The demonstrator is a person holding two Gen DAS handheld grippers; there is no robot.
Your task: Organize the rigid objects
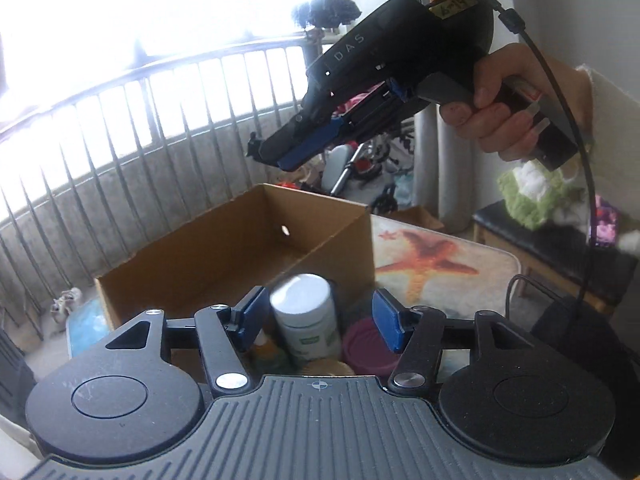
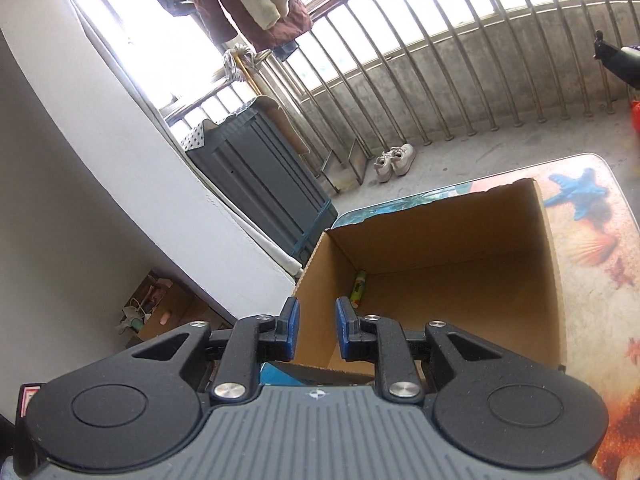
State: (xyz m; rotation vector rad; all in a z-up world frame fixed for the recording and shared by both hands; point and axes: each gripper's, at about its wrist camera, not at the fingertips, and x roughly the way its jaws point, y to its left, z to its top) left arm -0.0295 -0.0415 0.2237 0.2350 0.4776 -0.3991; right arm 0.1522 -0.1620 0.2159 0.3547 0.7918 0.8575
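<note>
The cardboard box (image 1: 240, 240) stands open on the table (image 1: 460, 264), and at its near wall a white bottle (image 1: 306, 316) stands upright between the spread blue pads of the left hand-held gripper (image 1: 316, 322), which do not press on it, with a purple tub (image 1: 368, 346) just beside it. Above the box hangs the right hand-held gripper (image 2: 316, 328), nearly pressed together and empty. The bottle looks light, stiff and smooth, best pinched across its body below the cap.

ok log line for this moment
left tool: open, white bottle between pads, untouched | right tool: nearly shut, empty, above cardboard box | green tube in box
</note>
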